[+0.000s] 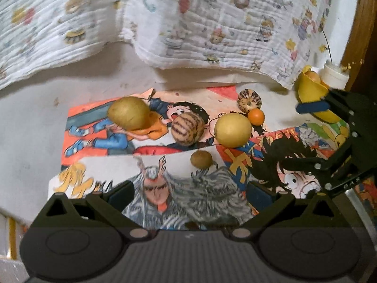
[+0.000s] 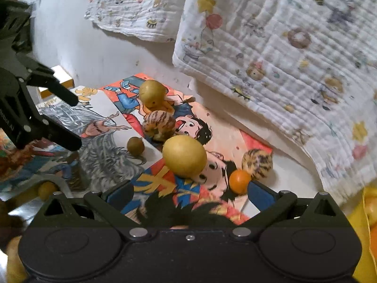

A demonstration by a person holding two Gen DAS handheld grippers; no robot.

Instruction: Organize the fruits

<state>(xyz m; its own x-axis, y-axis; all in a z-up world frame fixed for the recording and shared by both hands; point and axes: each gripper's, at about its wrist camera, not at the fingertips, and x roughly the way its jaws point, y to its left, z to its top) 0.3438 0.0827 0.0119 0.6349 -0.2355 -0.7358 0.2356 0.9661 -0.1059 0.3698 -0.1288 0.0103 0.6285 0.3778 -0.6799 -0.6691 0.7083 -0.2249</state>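
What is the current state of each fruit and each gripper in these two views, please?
left gripper: open, holding nothing.
right gripper: open, holding nothing.
large yellow fruit: loose on the comic sheets.
small orange fruit: loose, just ahead of the right fingers.
small brown fruit: loose, lying apart.
striped fruit: loose, ungrasped.

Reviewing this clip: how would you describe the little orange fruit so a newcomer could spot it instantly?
Start at the cartoon posters spread over the white surface, where six fruits lie loose. At the end nearest the yellow bag, find the small orange fruit wedged between a striped melon and a big yellow fruit. It alone is bright orange, smooth, and among the smallest.
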